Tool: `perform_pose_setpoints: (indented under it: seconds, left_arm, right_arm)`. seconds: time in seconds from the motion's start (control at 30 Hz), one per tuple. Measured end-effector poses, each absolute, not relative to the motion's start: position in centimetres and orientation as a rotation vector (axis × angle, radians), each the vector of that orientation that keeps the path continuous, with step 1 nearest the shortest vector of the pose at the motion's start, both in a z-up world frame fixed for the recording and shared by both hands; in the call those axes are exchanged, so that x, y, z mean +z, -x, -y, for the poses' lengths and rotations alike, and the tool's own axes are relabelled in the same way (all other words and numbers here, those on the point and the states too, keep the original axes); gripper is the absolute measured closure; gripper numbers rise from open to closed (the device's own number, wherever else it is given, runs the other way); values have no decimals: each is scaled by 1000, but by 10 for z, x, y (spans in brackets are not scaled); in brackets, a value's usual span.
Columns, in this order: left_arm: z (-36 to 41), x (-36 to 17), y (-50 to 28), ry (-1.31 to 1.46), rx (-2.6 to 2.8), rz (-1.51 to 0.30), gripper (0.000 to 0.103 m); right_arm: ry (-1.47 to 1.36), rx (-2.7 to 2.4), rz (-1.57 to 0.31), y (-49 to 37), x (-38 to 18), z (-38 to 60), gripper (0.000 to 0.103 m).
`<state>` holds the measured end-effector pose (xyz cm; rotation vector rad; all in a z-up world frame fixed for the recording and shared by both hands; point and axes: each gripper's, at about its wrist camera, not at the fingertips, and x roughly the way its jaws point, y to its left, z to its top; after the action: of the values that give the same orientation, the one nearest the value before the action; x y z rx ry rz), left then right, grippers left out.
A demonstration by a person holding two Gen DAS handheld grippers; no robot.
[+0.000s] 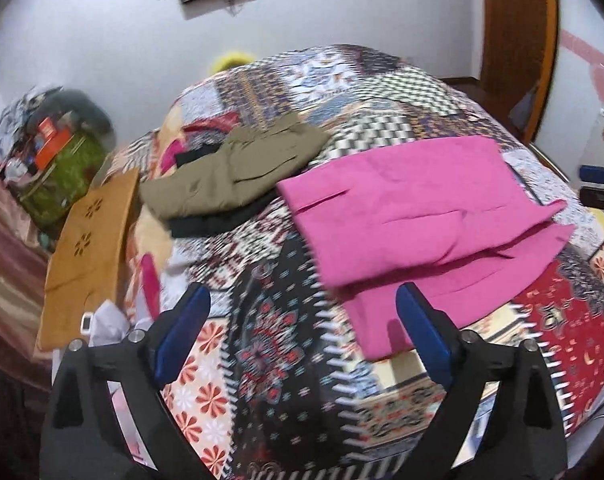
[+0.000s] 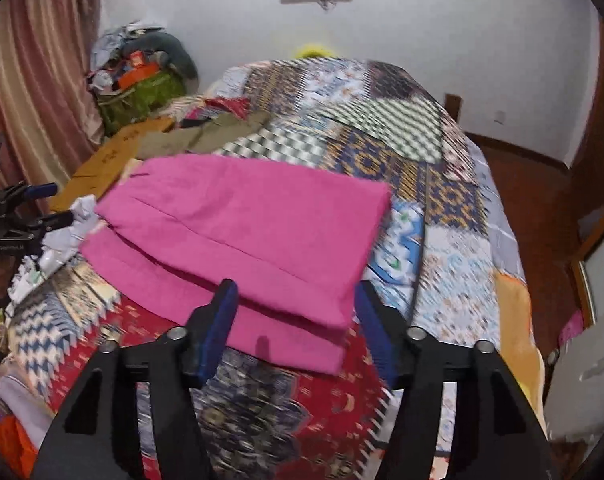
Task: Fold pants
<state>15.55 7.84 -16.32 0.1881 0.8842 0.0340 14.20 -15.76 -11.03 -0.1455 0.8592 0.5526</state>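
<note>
While the pink pants (image 1: 418, 208) lie folded over on themselves on the patchwork bedspread (image 1: 269, 356), neither claw has hold of anything: the left gripper (image 1: 302, 344) hovers above the bedspread with its blue pads (image 1: 181, 336) spread wide, the near left corner of the pants just beside its right-hand pad, and the right gripper (image 2: 293, 332) hangs over the near edge of the same garment with its pads (image 2: 217, 328) likewise wide apart and nothing between them. From the right wrist view the pants (image 2: 245, 232) show at least two stacked layers, the upper one sitting a little back from the lower so that a pink strip sticks out along the near side. That suggests one fold is already made and another is still due, or the layers want squaring up. The next move probably calls for each claw to come down on a near corner, pinch every layer together and carry the edge across evenly, since a grip on the top layer alone would pull the stack apart. Olive trousers (image 1: 229, 172) and a cardboard box (image 1: 89, 256) lie further off, well apart from the work.
</note>
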Motion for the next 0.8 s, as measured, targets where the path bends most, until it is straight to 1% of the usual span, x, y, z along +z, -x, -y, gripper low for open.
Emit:
perform_pose_setpoints:
  seconds: [0.17,0.37,0.5,0.6,0.67,0.7,0.73,0.77,0.8]
  left_arm:
    - [-42,-179,-174,-304,-38,-915,7]
    - [-7,-205,-193,-448,-101,-936,7]
    - [0,-204,-206,-446,-137,-930,7]
    - [1,-198,-215,-415,-164,-926,13]
    - [3,-195,-220,-405,-178,-925,19]
    - [5,-194,-221,-401,-183,-926,20]
    - [6,-193,-221,-395,-190,-927,24]
    - [7,-194,-222,-389,-200,-932,27]
    - [8,-194,-221,-389,-206,-934,28]
  right_arm:
    - [171,643,-883,-145,-116,124,44]
    - [223,719,-925,-148,-136,93,44]
    - [261,748,-951,-154,-149,75,44]
    - [273,753,-956,-160,-156,67,44]
    - [270,757,-955,-165,-158,64,44]
    - [269,758,-956,-168,-158,62,46]
    - [264,760,-951,-171,-158,61,56]
    - [257,763,-946,-172,-156,61,61]
    - [250,766,-948,-174,-155,61,73]
